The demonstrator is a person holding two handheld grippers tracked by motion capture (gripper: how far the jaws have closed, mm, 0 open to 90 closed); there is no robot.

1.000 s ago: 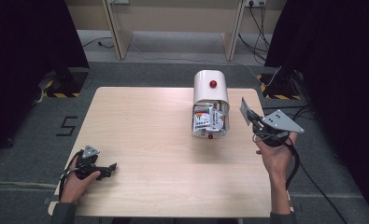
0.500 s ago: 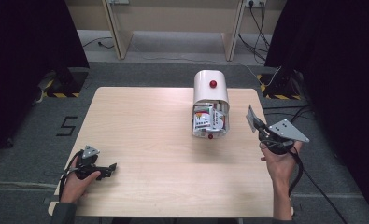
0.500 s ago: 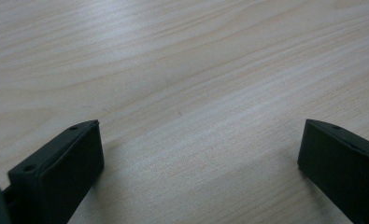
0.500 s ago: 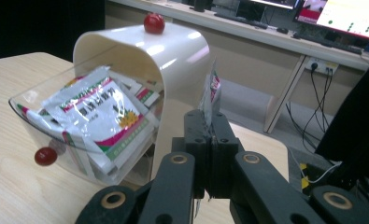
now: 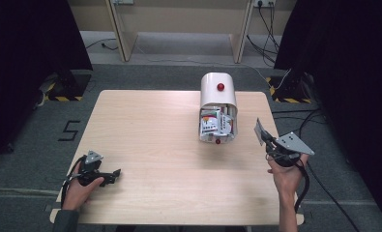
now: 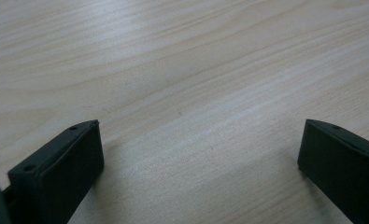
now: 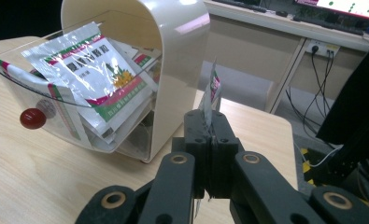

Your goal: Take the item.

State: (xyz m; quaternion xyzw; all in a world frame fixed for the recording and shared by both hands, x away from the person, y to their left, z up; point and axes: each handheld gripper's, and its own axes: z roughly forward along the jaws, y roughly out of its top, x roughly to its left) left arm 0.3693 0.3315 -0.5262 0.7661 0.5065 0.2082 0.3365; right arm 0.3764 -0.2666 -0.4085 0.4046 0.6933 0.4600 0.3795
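— Right hand-held gripper [image 7: 209, 140]: clamped on what?
— Pressed together on a thin packet [image 7: 212, 95], pinched along its lower edge, packet standing upright above the tips. Seen from above, held off to the right of the box, over the right edge of the worktop [image 5: 145, 130].

— Feel of the packet?
— Probably light, flat and floppy; glossy film, so likely slippery. Best gripped on the sealed edge, as now, rather than the bulging middle.

— Further out?
— A cream box with a rounded top [image 5: 218, 92], its clear curved door [image 7: 56, 116] tipped open, red knob [image 7: 32, 118] on the front. Inside, more packets [image 7: 95, 77] stacked loosely, printed green, red and white. Box near the far right of the worktop.

— Left hand-held gripper [image 5: 106, 175]?
— Spread wide apart, holding nothing, resting low at the near left corner, bare wood between its tips.
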